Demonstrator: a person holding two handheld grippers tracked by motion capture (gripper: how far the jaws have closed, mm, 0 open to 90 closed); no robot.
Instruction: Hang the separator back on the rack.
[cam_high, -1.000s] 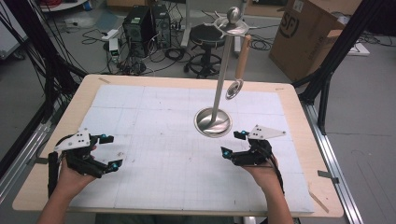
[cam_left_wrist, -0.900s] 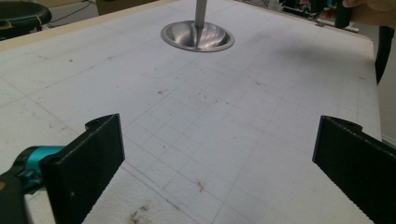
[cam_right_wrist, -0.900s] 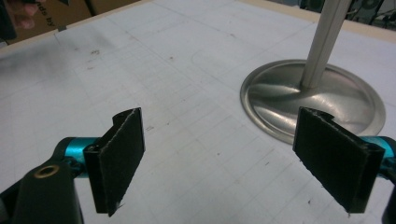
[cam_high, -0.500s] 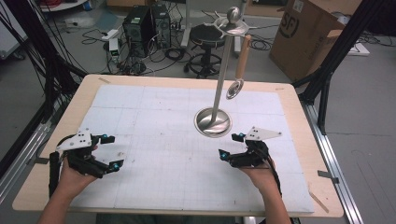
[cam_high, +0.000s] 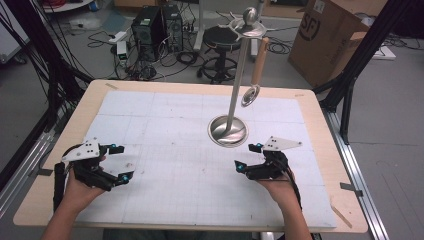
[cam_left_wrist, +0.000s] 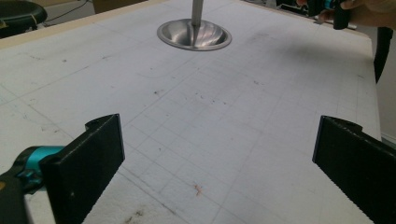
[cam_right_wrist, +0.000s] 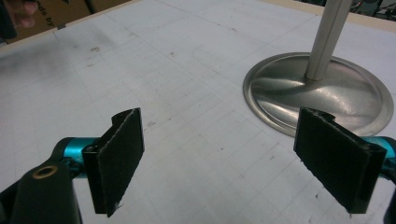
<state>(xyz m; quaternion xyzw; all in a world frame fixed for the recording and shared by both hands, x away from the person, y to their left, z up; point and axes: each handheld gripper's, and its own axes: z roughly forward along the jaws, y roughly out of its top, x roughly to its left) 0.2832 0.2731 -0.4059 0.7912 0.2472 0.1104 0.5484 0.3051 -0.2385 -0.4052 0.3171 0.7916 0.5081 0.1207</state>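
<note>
A steel utensil stand (cam_high: 235, 85) with a round dished base (cam_high: 228, 131) rises from the middle of the white gridded mat (cam_high: 170, 125). From its top ring hangs a utensil with a wooden handle (cam_high: 259, 61) and a small metal head (cam_high: 249, 95). My left gripper (cam_high: 118, 163) rests open low on the mat at the front left, with nothing between its jaws. My right gripper (cam_high: 248, 156) is open too, just in front of the base and to its right, also holding nothing. The base (cam_right_wrist: 317, 93) lies close ahead in the right gripper view. In the left gripper view the base (cam_left_wrist: 194, 35) is farther off.
The mat covers a wooden table (cam_high: 320, 107). Beyond its far edge stand a black stool (cam_high: 221, 37), computer towers (cam_high: 156, 22) with cables and a cardboard box (cam_high: 330, 35). Black frame posts (cam_high: 357, 65) flank the table. The other hand (cam_left_wrist: 369, 9) appears at the top right of the left gripper view.
The right gripper has shifted slightly toward the front of the table. The left gripper and the stand are as before.
</note>
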